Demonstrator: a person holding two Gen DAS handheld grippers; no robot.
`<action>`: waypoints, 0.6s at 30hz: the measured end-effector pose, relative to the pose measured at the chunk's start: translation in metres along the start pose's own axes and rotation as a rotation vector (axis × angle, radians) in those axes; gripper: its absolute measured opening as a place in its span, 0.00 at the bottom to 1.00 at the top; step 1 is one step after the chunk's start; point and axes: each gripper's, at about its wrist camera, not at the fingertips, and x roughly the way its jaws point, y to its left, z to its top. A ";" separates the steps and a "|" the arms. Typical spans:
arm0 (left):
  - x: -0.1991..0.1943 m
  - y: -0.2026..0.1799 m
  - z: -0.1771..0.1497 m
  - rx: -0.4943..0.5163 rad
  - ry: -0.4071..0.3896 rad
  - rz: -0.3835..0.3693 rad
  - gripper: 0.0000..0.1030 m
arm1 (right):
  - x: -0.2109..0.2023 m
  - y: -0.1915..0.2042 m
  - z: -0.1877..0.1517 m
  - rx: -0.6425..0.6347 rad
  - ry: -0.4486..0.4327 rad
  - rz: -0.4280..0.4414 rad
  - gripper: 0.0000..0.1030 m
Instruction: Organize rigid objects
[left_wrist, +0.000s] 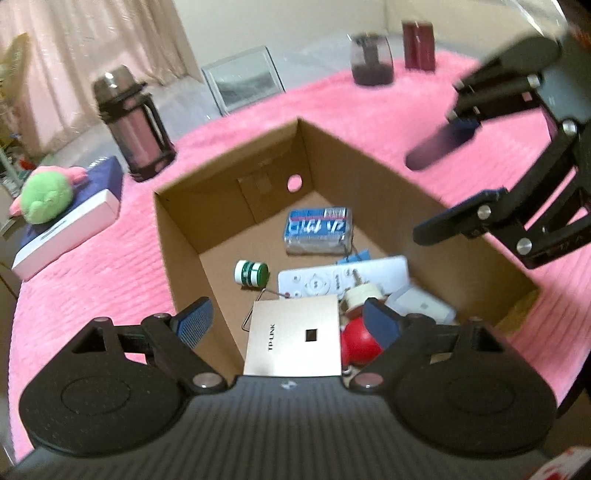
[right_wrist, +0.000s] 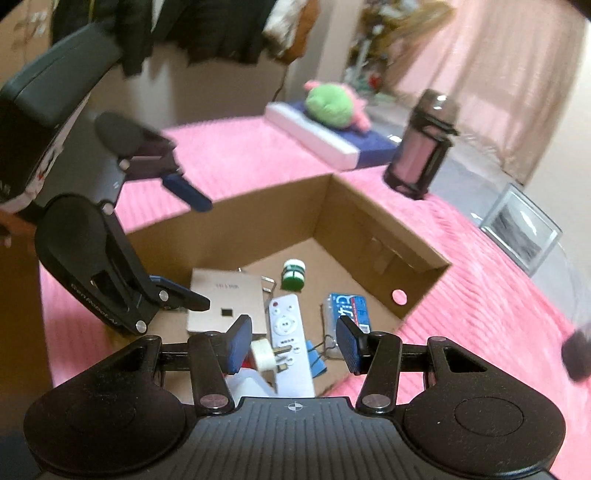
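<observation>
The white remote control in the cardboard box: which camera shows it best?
The right wrist view: the white remote control lies nearly whole in it, buttons visible, only a plug overlapping it. In the left wrist view the remote is partly covered by the gold box and the plug.

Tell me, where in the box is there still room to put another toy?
The cardboard box has bare floor along its far walls, behind the green-capped jar and left of the blue packet. The near end is crowded with the remote, gold TP-LINK box and red ball.

Home bedroom, pink bedspread (left_wrist: 332, 110), plush toy (left_wrist: 46, 197) (curtains (right_wrist: 517, 74) behind)
</observation>
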 end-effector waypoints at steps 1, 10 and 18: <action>-0.008 -0.002 -0.001 -0.023 -0.015 0.005 0.83 | -0.007 0.001 -0.002 0.029 -0.013 -0.004 0.45; -0.058 -0.022 -0.014 -0.149 -0.099 0.036 0.84 | -0.067 0.007 -0.032 0.304 -0.111 0.002 0.45; -0.085 -0.046 -0.028 -0.244 -0.168 0.051 0.88 | -0.108 0.011 -0.063 0.477 -0.166 -0.016 0.45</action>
